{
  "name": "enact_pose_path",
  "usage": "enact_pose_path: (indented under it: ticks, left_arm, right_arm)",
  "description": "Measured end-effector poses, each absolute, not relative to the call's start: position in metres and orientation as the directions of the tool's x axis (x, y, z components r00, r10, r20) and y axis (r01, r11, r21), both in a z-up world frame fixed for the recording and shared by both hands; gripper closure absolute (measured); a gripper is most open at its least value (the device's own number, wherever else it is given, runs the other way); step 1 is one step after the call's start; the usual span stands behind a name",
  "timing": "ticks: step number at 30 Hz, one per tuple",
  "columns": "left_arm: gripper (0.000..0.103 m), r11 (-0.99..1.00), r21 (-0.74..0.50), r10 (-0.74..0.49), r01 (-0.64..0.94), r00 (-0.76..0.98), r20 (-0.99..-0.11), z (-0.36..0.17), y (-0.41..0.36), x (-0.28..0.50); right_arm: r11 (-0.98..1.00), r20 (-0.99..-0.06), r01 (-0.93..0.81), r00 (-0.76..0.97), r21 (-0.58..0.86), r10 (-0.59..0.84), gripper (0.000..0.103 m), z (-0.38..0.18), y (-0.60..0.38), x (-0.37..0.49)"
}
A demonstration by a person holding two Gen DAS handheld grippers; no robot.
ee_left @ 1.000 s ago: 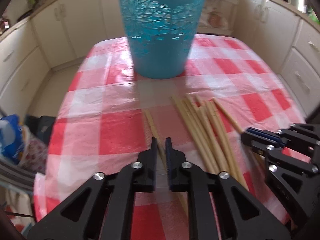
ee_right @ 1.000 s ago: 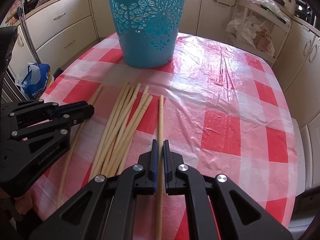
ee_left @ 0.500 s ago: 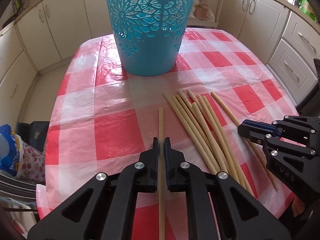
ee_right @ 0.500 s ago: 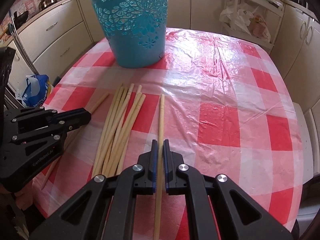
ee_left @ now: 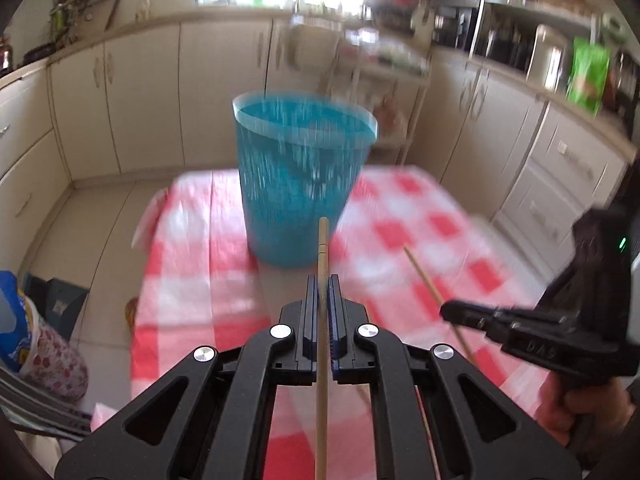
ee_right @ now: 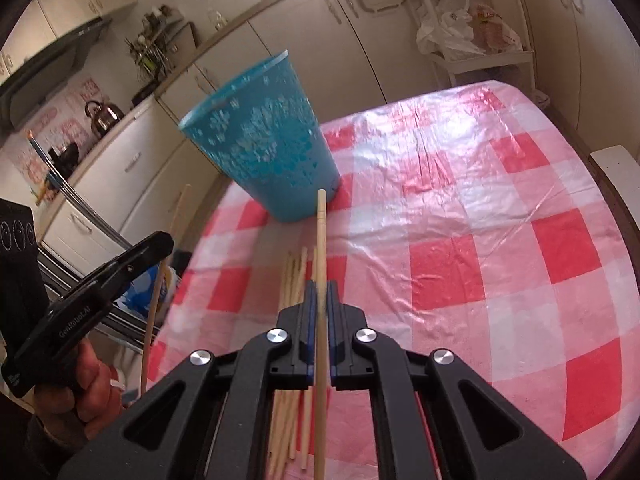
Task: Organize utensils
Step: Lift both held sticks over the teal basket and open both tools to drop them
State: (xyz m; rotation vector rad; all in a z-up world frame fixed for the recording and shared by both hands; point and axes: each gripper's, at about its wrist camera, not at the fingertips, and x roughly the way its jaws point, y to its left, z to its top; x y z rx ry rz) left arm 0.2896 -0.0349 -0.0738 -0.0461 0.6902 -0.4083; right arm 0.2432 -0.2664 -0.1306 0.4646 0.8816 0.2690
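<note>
Left gripper (ee_left: pixel 323 280): jaws clamped on one chopstick (ee_left: pixel 322 248), lifted off the table, tip aimed at the far basket; grip sits partway along, leaving the front end free to lead in.
Right gripper (ee_right: pixel 318 286): likewise closed on a second chopstick (ee_right: pixel 321 236), raised and pointing at the basket's base.
Blue basket (ee_right: pixel 264 152): upright at the far side of the checked tablecloth (ee_right: pixel 480 240); interior blurred, contents cannot be told.
Loose chopsticks (ee_right: pixel 294 276): bundle lying near, under the right gripper.

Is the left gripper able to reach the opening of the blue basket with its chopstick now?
Probably yes: the left gripper holds its chopstick lifted, pointing at the blue basket, whose open rim faces up with nothing between them.
</note>
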Motion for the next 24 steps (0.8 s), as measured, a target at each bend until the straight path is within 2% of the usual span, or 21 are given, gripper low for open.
enact_pose_path:
  ticks: [7, 15, 19, 24]
  left_arm:
    - [0.099, 0.901, -0.268, -0.429, 0.340, 0.790, -0.438, -0.011, -0.017, 0.317]
    - [0.098, 0.886, -0.317, -0.430, 0.338, 0.855, -0.290, 0.034, -0.020, 0.376]
    - [0.098, 0.882, -0.344, -0.410, 0.321, 0.884, -0.225, 0.041, -0.022, 0.409]
    - [0.098, 0.877, -0.397, -0.365, 0.269, 0.911, -0.190, 0.033, -0.020, 0.444]
  right_arm:
    - [0.831, -0.491, -0.133, 0.752, 0.541, 0.440, 0.097, -0.060, -0.265, 0.269]
    - [0.818, -0.303, -0.194, 0.862, 0.542, 0.406, 0.097, 0.009, -0.239, 0.360]
    - [0.827, -0.264, -0.190, 0.889, 0.529, 0.374, 0.097, 0.019, -0.230, 0.399]
    - [0.852, -0.316, -0.156, 0.883, 0.499, 0.346, 0.097, 0.002, -0.222, 0.434]
